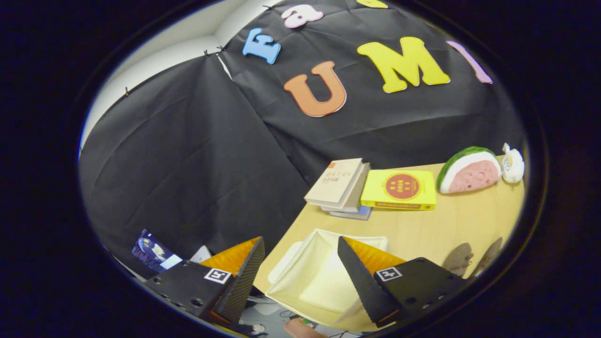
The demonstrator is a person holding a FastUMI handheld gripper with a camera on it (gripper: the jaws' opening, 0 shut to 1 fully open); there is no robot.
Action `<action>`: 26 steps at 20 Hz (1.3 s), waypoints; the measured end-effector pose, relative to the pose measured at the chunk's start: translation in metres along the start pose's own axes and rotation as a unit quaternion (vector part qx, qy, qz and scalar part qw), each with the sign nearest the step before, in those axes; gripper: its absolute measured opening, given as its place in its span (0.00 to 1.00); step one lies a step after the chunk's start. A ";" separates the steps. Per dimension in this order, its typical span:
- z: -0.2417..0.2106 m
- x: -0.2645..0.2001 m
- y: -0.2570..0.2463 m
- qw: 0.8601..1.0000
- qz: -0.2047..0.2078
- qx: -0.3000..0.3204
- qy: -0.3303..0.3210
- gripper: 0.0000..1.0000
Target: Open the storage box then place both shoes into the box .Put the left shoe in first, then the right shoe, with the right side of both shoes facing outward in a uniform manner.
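Observation:
The white storage box (319, 277) sits on the wooden table (469, 220) with its inside showing, just ahead of and between my fingers. My gripper (300, 277) is open and holds nothing; its left finger hangs off the table's near edge, its right finger stands over the box's right side. To the right of the right finger lie two grey, sole-like shapes (472, 258); I cannot tell for sure that they are the shoes.
Beyond the box lie a stack of books (340, 188) and a yellow book (400, 189). Further right sit a watermelon-slice plush (469, 171) and a small white toy (512, 164). Black cloth walls the booth behind the table. A fingertip (300, 328) shows near the table's edge.

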State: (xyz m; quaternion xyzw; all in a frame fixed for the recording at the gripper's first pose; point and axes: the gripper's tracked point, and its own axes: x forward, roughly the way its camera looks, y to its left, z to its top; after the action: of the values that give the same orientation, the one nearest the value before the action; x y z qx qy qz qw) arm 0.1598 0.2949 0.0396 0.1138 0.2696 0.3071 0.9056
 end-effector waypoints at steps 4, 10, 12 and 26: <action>-0.012 -0.034 -0.071 0.997 -0.067 -0.016 -0.018 0.95; -0.043 -0.059 -0.186 0.986 -0.168 -0.010 -0.018 0.96; -0.057 -0.063 -0.215 0.982 -0.187 -0.002 -0.012 0.96; -0.161 -0.070 -0.315 0.968 -0.243 0.012 0.055 0.96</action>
State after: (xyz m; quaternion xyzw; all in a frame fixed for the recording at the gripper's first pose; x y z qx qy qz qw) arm 0.1794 0.0110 -0.1815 0.0381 0.3422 0.0802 0.9354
